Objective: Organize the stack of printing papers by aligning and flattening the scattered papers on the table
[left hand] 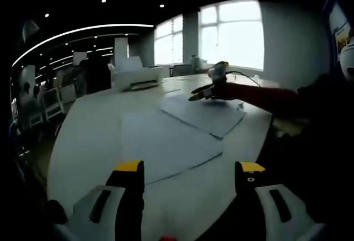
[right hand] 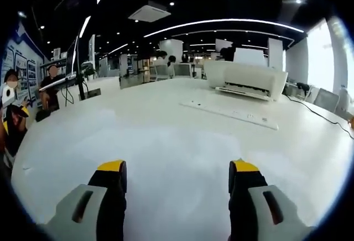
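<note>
- Left gripper [left hand: 188, 177]: in the left gripper view its yellow-tipped jaws stand wide apart and hold nothing. It hangs above the near edge of the desk [left hand: 83, 141], jaws pointing across the top toward the papers.
- Near sheet [left hand: 166, 144]: this lies flat on the desk just ahead of the left gripper. It is skewed, one corner pointing toward the right edge of the desk, and its far corner seems to tuck under or touch the far sheet; which one, I cannot tell.
- Far sheet [left hand: 204, 114]: it lies beyond the near sheet, closer to the desk's far right edge, turned at a different angle, so the two are not squared to each other.
- Right gripper [left hand: 206, 90]: seen from the left gripper view, it reaches in from the right, on the end of a dark sleeve [left hand: 265, 98], and sits over the far corner of the far sheet. In its own view the jaws are spread and empty, over bare desk top, facing a white printer [right hand: 249, 79] and a flat keyboard-like strip [right hand: 229, 113].
- Judgement: the left gripper is nearer the near sheet, the right gripper nearer the far one. Aligning likely means pushing the far sheet back toward the near edge until the edges match.
</note>
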`<action>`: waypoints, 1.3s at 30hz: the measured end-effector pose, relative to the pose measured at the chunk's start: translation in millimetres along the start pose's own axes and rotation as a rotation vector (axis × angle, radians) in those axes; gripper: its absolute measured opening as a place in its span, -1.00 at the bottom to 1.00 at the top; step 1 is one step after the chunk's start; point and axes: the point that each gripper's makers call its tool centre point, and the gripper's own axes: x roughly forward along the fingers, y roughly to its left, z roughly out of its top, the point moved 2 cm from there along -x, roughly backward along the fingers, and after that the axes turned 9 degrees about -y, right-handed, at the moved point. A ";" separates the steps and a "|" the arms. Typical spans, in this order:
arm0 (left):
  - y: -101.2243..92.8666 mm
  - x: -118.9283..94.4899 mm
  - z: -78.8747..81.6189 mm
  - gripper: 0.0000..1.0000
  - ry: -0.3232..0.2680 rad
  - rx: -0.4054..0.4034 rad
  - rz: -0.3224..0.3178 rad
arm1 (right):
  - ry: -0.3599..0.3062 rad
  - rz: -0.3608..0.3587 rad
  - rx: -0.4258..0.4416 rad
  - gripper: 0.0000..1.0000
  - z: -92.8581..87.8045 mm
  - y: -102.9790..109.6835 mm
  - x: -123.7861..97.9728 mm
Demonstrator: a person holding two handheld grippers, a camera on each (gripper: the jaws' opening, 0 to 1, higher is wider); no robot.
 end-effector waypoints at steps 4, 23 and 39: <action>2.7 -0.5 -3.0 0.39 0.008 -0.006 0.006 | 0.005 0.004 -0.002 0.41 -4.8 1.3 1.3; -2.6 -5.0 -6.0 0.39 0.016 -0.004 0.006 | 0.004 0.013 -0.019 0.25 -15.1 16.3 0.8; -10.4 -0.9 -6.1 0.39 0.023 0.006 -0.010 | -0.005 -0.008 -0.015 0.30 -14.5 28.8 -7.6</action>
